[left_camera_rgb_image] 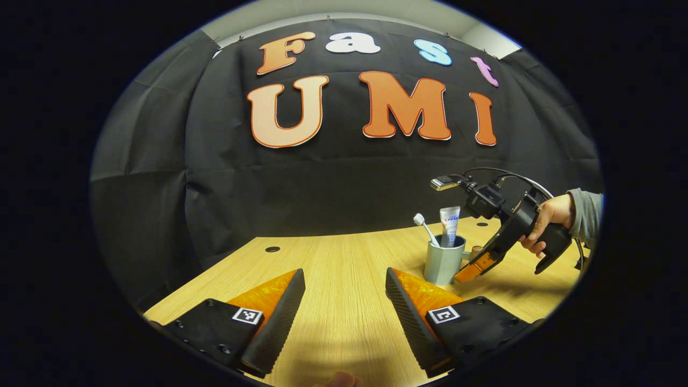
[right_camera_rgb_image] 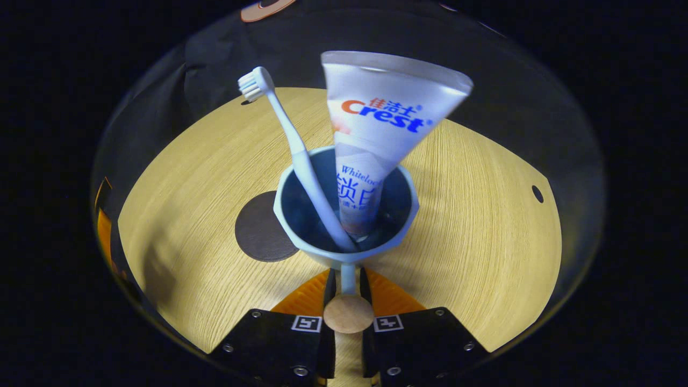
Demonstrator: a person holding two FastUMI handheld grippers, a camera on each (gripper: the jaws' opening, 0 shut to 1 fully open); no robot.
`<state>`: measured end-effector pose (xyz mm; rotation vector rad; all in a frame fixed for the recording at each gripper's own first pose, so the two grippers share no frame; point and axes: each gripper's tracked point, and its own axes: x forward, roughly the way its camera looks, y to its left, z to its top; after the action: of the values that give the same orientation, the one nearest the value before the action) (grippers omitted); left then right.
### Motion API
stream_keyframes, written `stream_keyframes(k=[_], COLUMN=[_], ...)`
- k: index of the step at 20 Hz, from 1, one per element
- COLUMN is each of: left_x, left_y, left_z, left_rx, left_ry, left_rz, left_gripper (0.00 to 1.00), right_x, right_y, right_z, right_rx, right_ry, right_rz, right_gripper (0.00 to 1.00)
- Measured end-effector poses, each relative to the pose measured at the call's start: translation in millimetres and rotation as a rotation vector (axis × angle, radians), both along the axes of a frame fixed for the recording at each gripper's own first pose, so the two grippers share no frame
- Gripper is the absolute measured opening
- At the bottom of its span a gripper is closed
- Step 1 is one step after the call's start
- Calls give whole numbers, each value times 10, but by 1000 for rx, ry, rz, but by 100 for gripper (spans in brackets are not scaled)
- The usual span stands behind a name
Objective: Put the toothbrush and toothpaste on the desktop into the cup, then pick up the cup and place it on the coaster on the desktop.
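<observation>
A pale blue-grey cup (left_camera_rgb_image: 442, 264) stands on the wooden desktop (left_camera_rgb_image: 344, 258) at the right, holding a white toothbrush (left_camera_rgb_image: 424, 226) and a white toothpaste tube (left_camera_rgb_image: 450, 224). My right gripper (left_camera_rgb_image: 466, 273) reaches it from the right. In the right gripper view the cup (right_camera_rgb_image: 287, 212) is seen from above, the toothbrush (right_camera_rgb_image: 293, 140) leaning left and the toothpaste (right_camera_rgb_image: 381, 118) upright. My right gripper (right_camera_rgb_image: 344, 279) is shut on the cup's handle (right_camera_rgb_image: 348, 275), which ends in a round wooden knob (right_camera_rgb_image: 348, 313). A dark round coaster (right_camera_rgb_image: 258, 228) lies just left of the cup, partly hidden by it. My left gripper (left_camera_rgb_image: 344, 279) hovers open over bare desk.
A person's hand (left_camera_rgb_image: 548, 215) in a grey sleeve holds the right gripper. Small round holes dot the desktop (left_camera_rgb_image: 272, 249) (right_camera_rgb_image: 537, 193). Black cloth walls close the desk at the back and left.
</observation>
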<state>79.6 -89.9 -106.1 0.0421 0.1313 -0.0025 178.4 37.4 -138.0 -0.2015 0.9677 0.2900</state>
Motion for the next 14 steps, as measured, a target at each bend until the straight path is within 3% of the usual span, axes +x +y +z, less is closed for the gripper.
stream_keyframes(k=[1,2,14], left_x=[-8,-14,-55], left_y=[16,21,33], left_z=[9,15,27], left_rx=[1,1,1], left_ry=[0,-1,-3], left_rz=[1,3,11], left_gripper=[96,96,95], right_x=[10,13,94], right_y=[4,5,131], right_z=[2,10,202], right_rx=[9,14,41], right_ry=[-1,-6,-77], right_rz=[-10,-14,53], right_gripper=[24,19,19])
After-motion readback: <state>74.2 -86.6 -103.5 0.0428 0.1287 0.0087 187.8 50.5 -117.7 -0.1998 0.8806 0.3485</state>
